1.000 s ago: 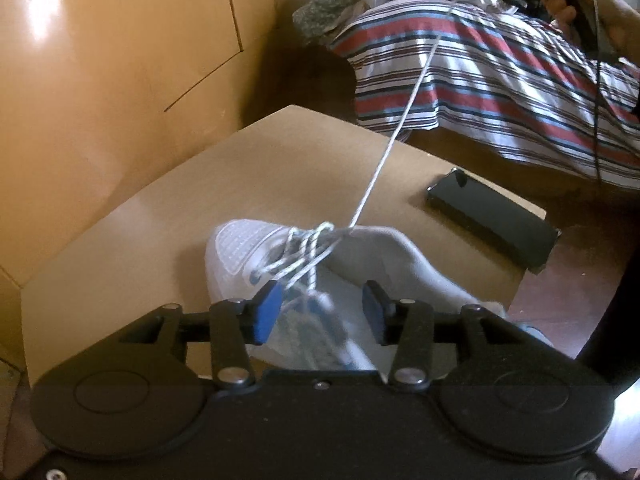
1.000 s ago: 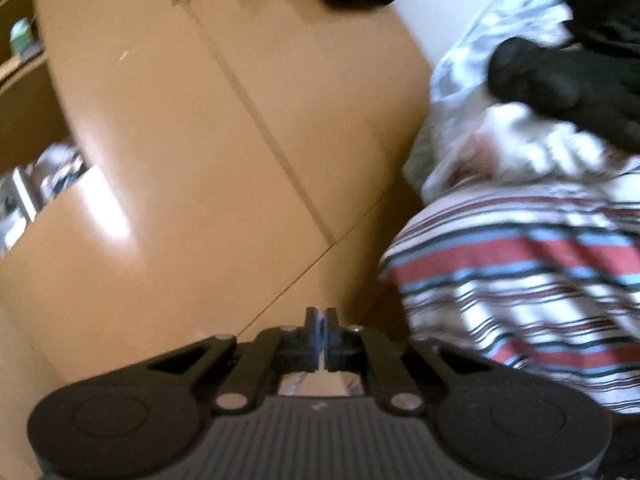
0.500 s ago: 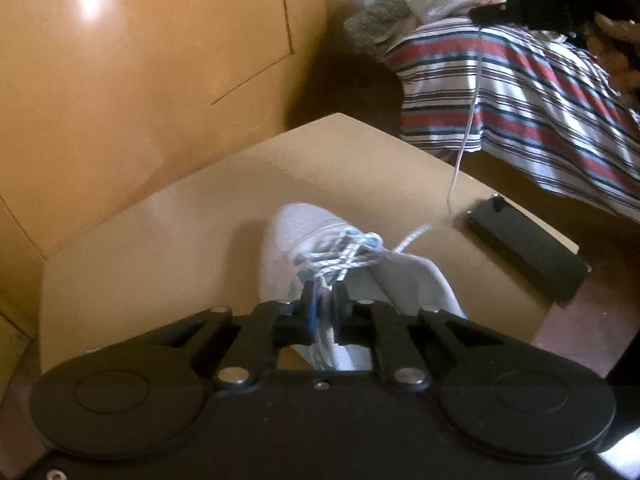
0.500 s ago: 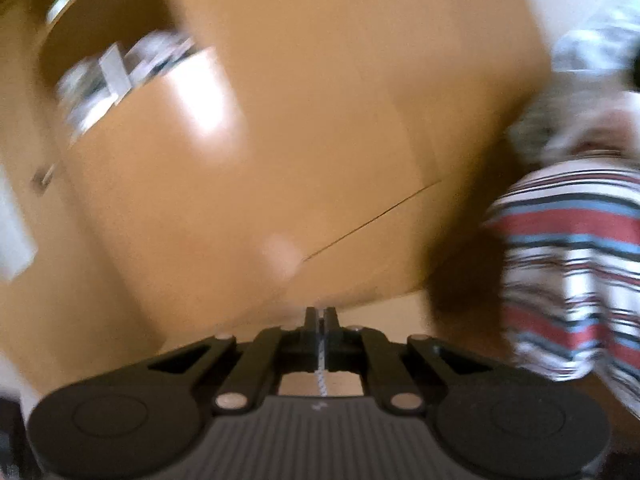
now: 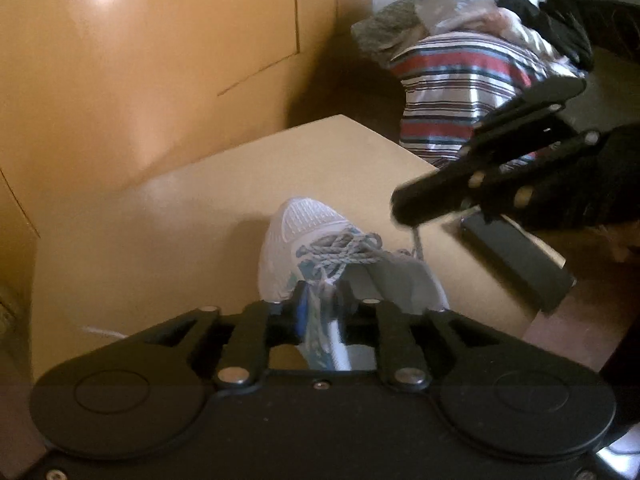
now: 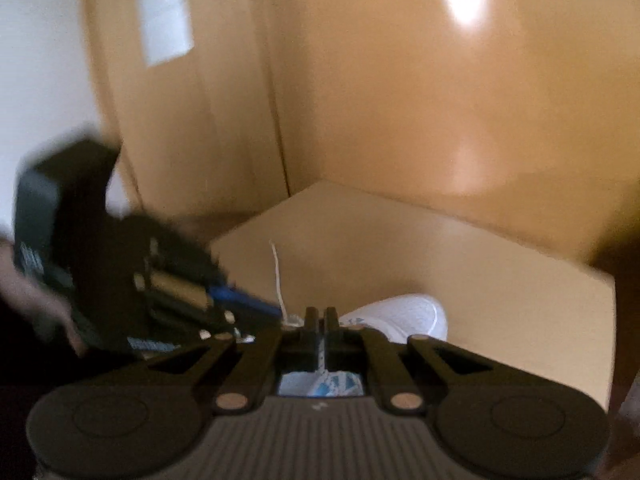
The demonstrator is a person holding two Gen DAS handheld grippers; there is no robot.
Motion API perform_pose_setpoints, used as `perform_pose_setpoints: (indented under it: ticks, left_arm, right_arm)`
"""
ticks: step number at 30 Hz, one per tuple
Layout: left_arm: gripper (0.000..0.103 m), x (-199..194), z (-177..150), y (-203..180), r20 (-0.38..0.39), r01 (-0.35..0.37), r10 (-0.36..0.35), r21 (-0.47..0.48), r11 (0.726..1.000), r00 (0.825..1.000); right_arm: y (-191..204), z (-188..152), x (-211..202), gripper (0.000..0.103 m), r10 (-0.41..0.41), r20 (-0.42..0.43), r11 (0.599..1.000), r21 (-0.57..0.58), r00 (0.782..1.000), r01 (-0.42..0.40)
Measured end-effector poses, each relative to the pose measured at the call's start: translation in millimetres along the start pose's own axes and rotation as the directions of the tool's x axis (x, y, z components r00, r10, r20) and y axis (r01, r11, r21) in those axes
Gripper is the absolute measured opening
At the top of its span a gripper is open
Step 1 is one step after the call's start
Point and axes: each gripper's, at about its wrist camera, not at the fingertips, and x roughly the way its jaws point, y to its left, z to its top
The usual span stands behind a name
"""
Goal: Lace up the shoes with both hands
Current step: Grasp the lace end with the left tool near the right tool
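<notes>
Mesh-toed white shoe point(image 5: 304, 224), speckled woven laces point(image 5: 344, 254)

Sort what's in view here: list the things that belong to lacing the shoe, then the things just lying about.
Part of the job:
- white shoe
- lace
- left gripper, closed around the shoe's tongue
- right gripper, shut on the lace
- table that the shoe rests on

Just lying about:
- black phone on the table
- striped bedding
- heap of clothes

Shoe point(image 5: 316, 236) on the table point(image 5: 160, 232), toe toward the wall panel point(image 5: 160, 60) behind. Phone point(image 5: 516, 260) on the table to the shoe's right. Striped bedding point(image 5: 452, 92) beyond the table's far right corner, clothes point(image 5: 472, 20) piled on it.
</notes>
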Motion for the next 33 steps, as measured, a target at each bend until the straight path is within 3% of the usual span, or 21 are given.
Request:
perform_pose_setpoints:
  ticks: [3, 5, 8, 11, 15, 19, 25, 27, 28, 33]
  left_arm:
    - [0.017, -7, 4, -5, 0.028, -0.004, 0.003, 0.052, 0.999, 1.000]
    - [0.021, -9, 6, -7, 0.031, 0.005, -0.007, 0.067, 0.998, 1.000]
    - [0.027, -4, 4, -10, 0.026, 0.012, -0.014, 0.088, 0.996, 1.000]
    - [0.027, -3, 3, -10, 0.033, 0.044, -0.047, 0.071, 0.996, 0.998]
    - [0.027, -1, 4, -3, 0.060, 0.090, -0.089, -0.016, 0.996, 0.994]
    - [0.027, -3, 12, -1, 0.093, 0.099, -0.093, -0.063, 0.993, 0.991]
    - [0.027, -6, 17, 8, 0.118, 0.118, -0.104, -0.126, 0.985, 0.988]
    - [0.019, -6, 17, 10, 0.122, 0.114, -0.098, -0.134, 0.984, 0.988]
    - [0.008, -7, 17, 10, 0.122, 0.117, -0.101, -0.133, 0.984, 0.987]
    - [0.002, -5, 20, 9, 0.131, 0.128, -0.111, -0.129, 0.983, 0.985]
  right_arm:
    - [11, -1, 3, 0.002, -0.021, -0.001, 0.998, -0.062, 1.000, 0.020]
    - [0, -1, 6, 0.002, 0.007, -0.005, 0.999, 0.049, 1.000, -0.007]
    - [2, 2, 10, 0.002, -0.031, 0.005, 1.000, -0.004, 1.000, 0.031]
    - [-11, 8, 14, 0.002, 0.048, 0.019, 0.986, 0.158, 0.999, -0.050]
    - [-34, 14, 15, 0.002, 0.141, 0.081, 0.927, 0.339, 0.987, -0.160]
    - [-51, 19, 10, 0.003, 0.185, 0.148, 0.862, 0.450, 0.972, -0.233]
    - [-47, 19, 6, 0.003, 0.160, 0.112, 0.893, 0.406, 0.981, -0.192]
    - [-49, 17, 7, 0.003, 0.168, 0.101, 0.895, 0.402, 0.981, -0.195]
    - [-49, 16, 6, 0.003, 0.166, 0.102, 0.895, 0.401, 0.981, -0.193]
    - [-59, 11, 14, 0.006, 0.180, 0.124, 0.874, 0.435, 0.976, -0.217]
